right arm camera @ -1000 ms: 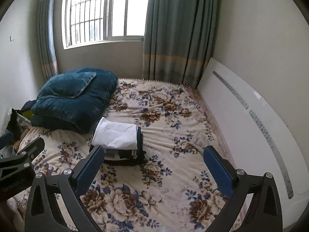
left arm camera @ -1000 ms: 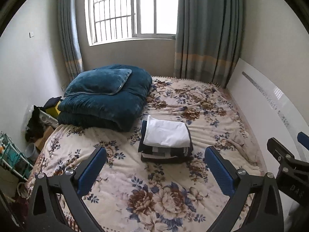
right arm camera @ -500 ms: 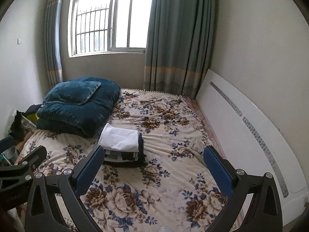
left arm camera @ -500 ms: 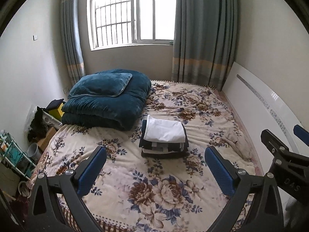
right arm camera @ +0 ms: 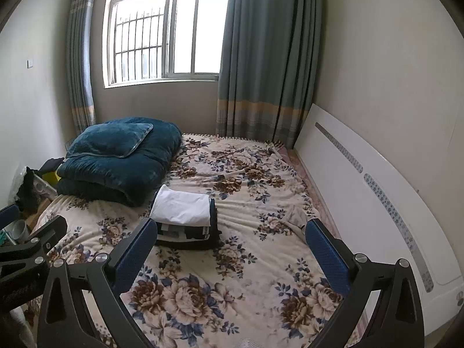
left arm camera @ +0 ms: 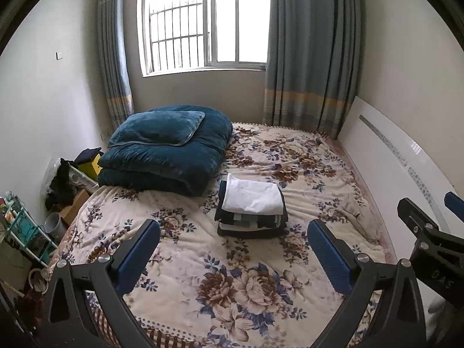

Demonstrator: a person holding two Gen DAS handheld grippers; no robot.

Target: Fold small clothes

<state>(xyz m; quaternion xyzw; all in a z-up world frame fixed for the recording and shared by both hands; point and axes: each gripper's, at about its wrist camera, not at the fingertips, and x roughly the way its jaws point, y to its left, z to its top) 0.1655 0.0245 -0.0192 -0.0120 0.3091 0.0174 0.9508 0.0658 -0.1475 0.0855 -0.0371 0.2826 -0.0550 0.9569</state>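
Folded stack [left arm camera: 251, 207] lower layers indistinct (right gripper [right arm camera: 232, 246] overlaps).

One stack of folded clothes [left arm camera: 251, 207] is sitting on one bed [left arm camera: 232, 275], with one white garment [left arm camera: 253, 195] lying on top. One blue quilt [left arm camera: 171, 156] is carrying one pillow [left arm camera: 159, 129]. Two curtains are hanging by one window [left arm camera: 208, 20]. Two hand-held grippers are showing.

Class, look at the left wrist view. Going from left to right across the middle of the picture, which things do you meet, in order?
Green wire rack → folded blue quilt → stack of folded clothes → white headboard.
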